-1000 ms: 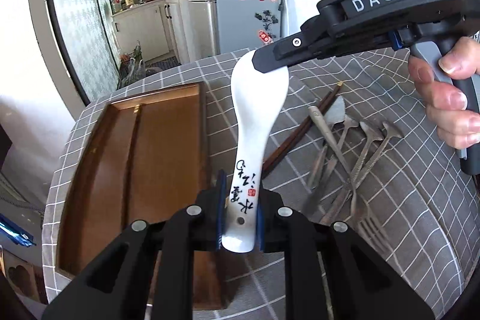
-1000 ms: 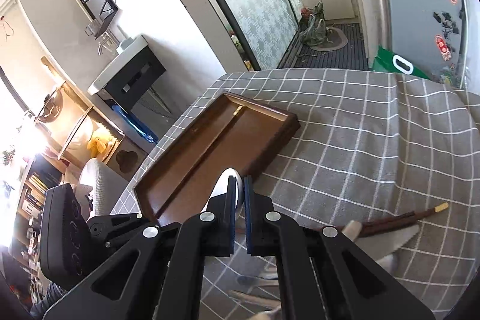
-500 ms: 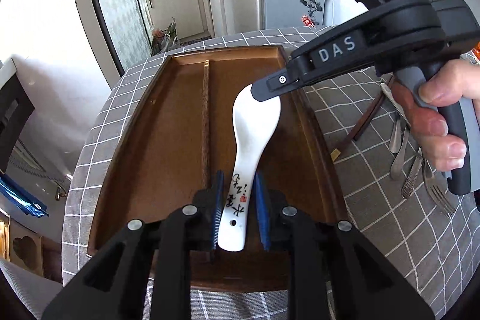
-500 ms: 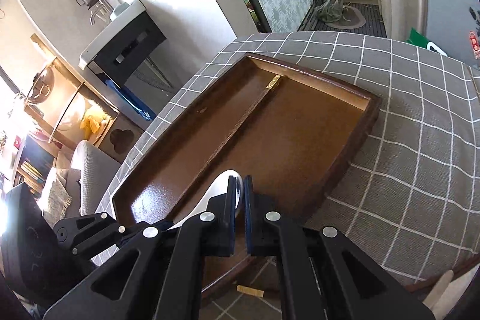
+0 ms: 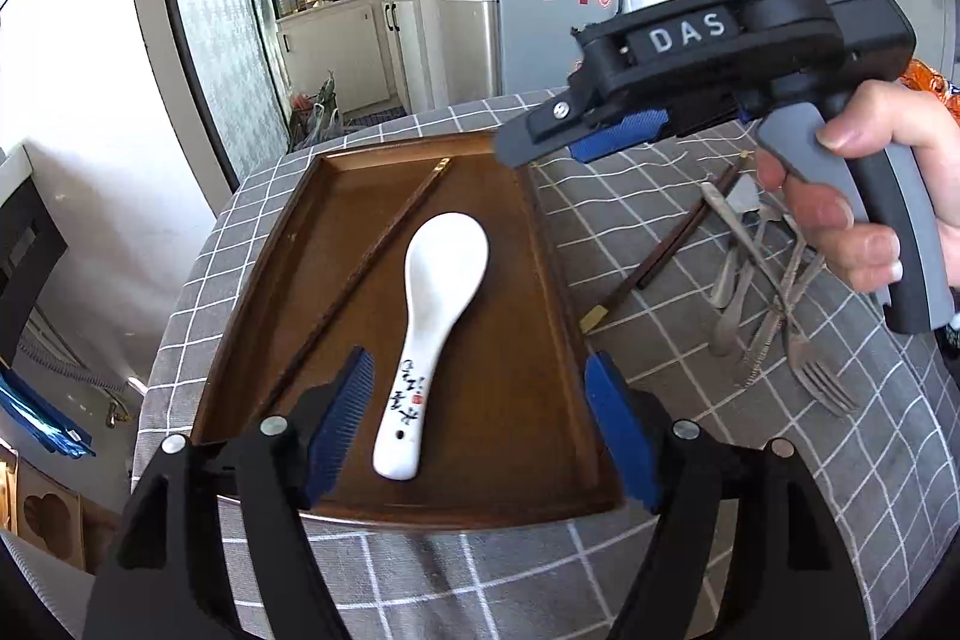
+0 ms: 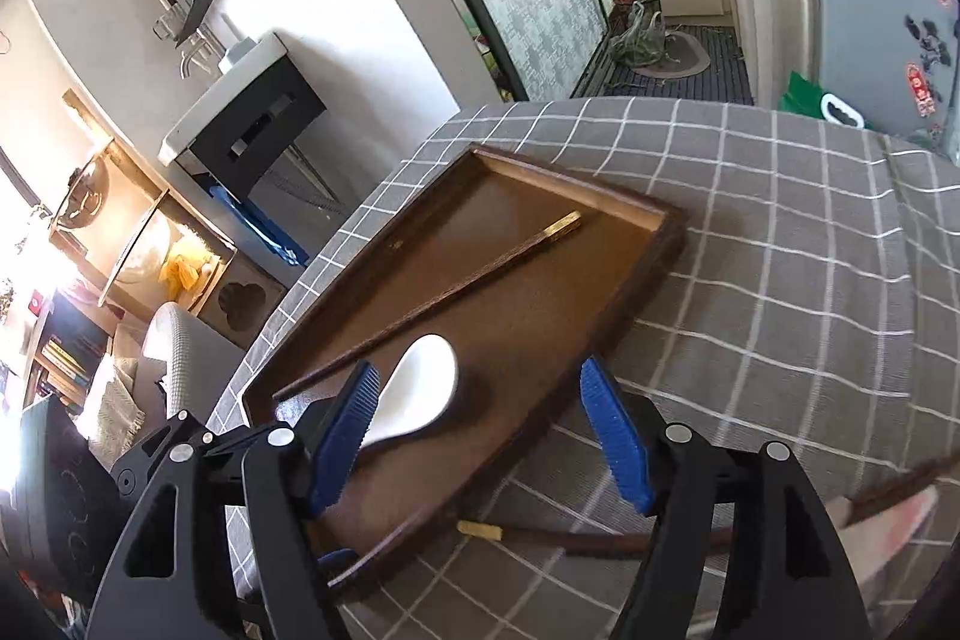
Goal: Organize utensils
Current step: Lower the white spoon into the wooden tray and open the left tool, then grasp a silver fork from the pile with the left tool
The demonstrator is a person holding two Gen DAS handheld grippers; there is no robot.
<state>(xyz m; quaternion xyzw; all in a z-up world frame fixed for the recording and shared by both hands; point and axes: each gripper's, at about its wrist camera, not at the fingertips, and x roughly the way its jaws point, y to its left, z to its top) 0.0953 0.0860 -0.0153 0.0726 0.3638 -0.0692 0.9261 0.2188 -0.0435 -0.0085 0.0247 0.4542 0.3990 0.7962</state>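
A white ceramic spoon (image 5: 441, 328) with painted characters lies flat in the brown wooden tray (image 5: 516, 340), beside a dark chopstick (image 5: 372, 268). My left gripper (image 5: 480, 430) straddles the spoon's handle. Its jaws are opening, and the blue pads stand clear of the spoon on both sides. My right gripper (image 5: 570, 139) hovers over the tray's far right corner, jaws opening, with nothing between them. In the right wrist view the spoon's bowl (image 6: 420, 388) sits just ahead of the right gripper (image 6: 480, 436), next to its left pad, inside the tray (image 6: 528, 232).
A second chopstick (image 5: 660, 256) and a heap of metal forks and spoons (image 5: 768, 304) lie on the grey checked cloth right of the tray. A hand (image 5: 840, 220) grips the right tool. The round table's edge drops off left of the tray.
Both grippers held the spoon, left on the handle and right on the bowl. Both have opened and the spoon now rests in the tray. The right gripper has drawn back.
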